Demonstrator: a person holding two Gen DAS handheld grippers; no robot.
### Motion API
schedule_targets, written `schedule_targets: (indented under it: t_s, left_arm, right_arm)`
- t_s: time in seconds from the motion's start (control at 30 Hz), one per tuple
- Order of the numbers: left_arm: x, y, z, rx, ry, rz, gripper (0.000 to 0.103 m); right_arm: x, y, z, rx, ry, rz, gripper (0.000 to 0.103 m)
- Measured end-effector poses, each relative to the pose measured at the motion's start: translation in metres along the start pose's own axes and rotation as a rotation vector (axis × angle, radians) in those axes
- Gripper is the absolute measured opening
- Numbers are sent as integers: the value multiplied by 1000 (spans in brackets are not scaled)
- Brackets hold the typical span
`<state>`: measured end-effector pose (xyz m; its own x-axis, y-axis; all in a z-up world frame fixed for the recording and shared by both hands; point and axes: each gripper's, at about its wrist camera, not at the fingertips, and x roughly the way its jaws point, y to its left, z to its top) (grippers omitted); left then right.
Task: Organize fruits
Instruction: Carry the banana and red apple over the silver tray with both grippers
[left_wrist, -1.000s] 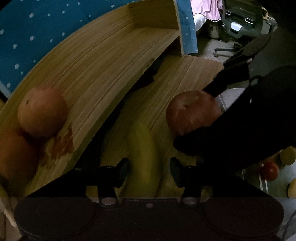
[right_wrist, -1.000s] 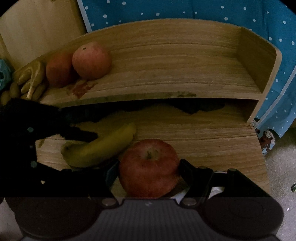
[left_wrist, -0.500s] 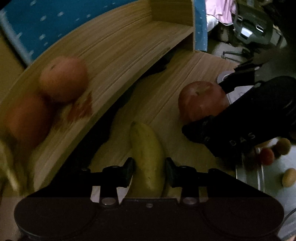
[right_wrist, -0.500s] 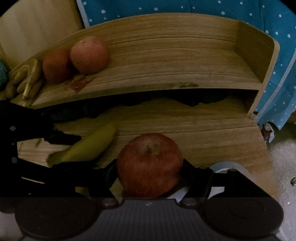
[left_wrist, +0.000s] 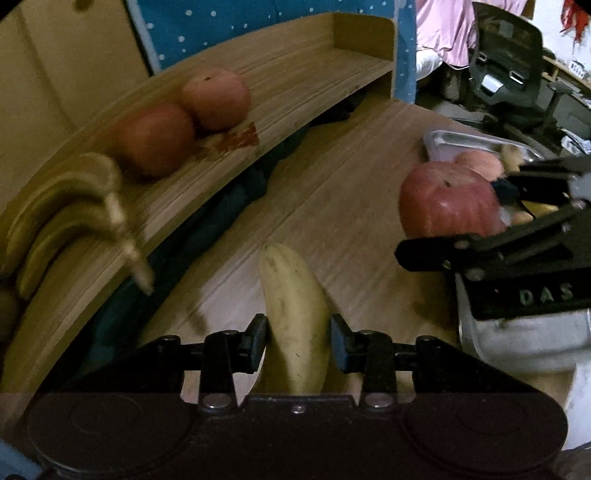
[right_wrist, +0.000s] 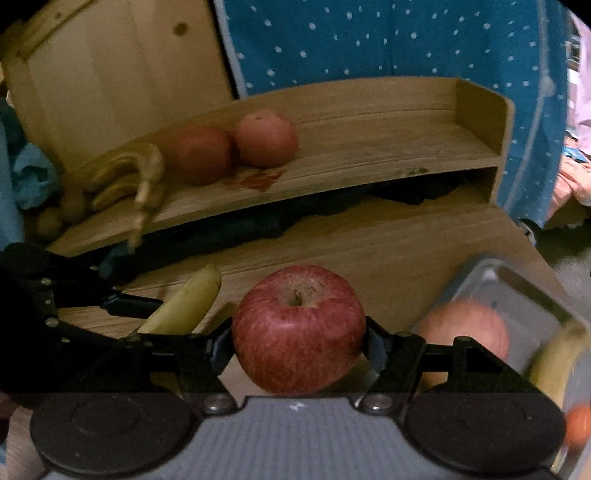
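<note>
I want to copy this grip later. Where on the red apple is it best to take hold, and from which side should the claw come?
Grip the red apple at its widest middle, one pad on each flank, as the right claw does now. Its stem points up and its round sides bulge most there, so coming level from the front seems safest.

The red apple (right_wrist: 298, 328) I hold sits stem-up between my right hand-held gripper's (right_wrist: 299, 343) pads, above the wooden tabletop (right_wrist: 424, 251), and the single yellow banana (left_wrist: 295, 317), lightly freckled, lies lengthwise between my left hand-held gripper's (left_wrist: 297, 343) pads, tip pointing away from me. On the curved wooden shelf (right_wrist: 369, 155) two pinkish apples (right_wrist: 266, 138) rest touching each other beside a banana bunch (right_wrist: 122, 177), while another apple (right_wrist: 465, 332) and banana lie in the metal tray (right_wrist: 524, 284).
</note>
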<state>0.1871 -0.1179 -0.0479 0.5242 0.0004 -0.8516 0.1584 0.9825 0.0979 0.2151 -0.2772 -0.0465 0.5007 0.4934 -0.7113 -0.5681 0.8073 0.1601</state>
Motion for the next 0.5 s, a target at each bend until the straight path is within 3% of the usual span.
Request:
schedule_targets:
  t_s: [0.27,0.5]
  left_arm:
    - [-43,-7,-43,64,-29,-92,38]
    - [-57,-37,-46,120,-56,-171,38]
  right_arm:
    - [-54,47,-47,112,-42,-70,74]
    - [-98,43,-86,244,-56,-164,74]
